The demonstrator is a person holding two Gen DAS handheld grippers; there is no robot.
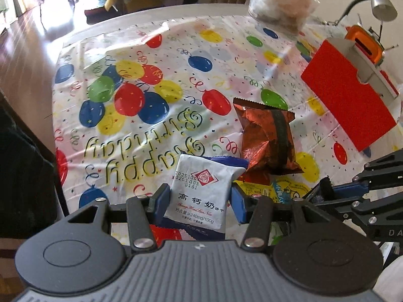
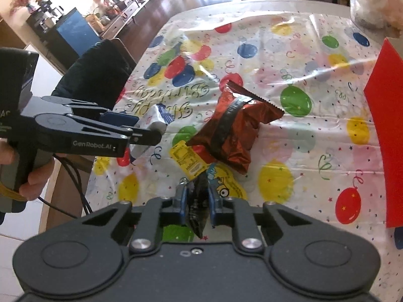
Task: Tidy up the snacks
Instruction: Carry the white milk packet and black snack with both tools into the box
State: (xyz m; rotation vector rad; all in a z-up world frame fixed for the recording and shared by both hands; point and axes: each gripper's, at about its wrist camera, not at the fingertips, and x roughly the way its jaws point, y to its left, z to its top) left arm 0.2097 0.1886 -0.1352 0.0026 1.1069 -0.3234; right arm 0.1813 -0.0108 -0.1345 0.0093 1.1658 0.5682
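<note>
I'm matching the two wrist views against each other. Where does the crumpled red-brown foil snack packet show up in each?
Left wrist: red-brown foil packet right of centre, beyond the white packet.
Right wrist: centre, partly over the yellow packet.
Shared landmark: the red box at the right.

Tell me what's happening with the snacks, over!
Left gripper shut on white biscuit packet. Right gripper shut on black wrapper. Brown snack bag and yellow packet on the tablecloth. Red box alongside; nothing blocking.
</note>
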